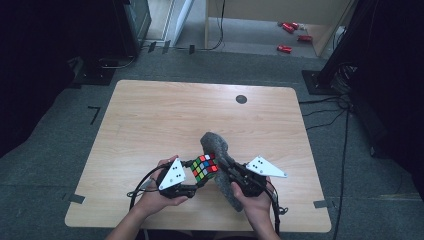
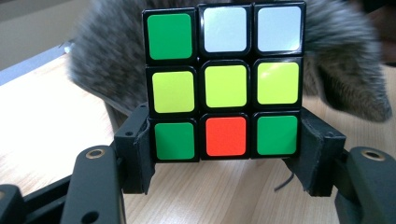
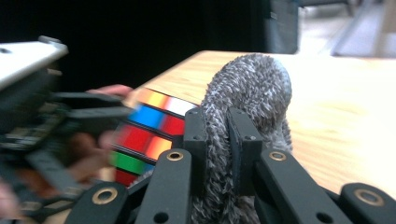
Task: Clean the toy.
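Observation:
A colour puzzle cube (image 1: 204, 168) is held just above the wooden table (image 1: 150, 120), near its front edge. My left gripper (image 1: 192, 186) is shut on the cube's bottom layer; in the left gripper view the jaws clamp both sides of the cube (image 2: 225, 84), whose face shows green, white, yellow and red tiles. My right gripper (image 1: 231, 174) is shut on a grey fuzzy duster (image 1: 218, 154), which lies against the cube's right side. The right gripper view has both pads squeezing the duster (image 3: 247, 88), with the cube (image 3: 149, 130) blurred to the left.
A small dark round mark (image 1: 241, 99) sits at the table's far right. Red objects (image 1: 290, 30) lie on the floor beyond the table. Dark stands and cables (image 1: 345, 110) flank the right side.

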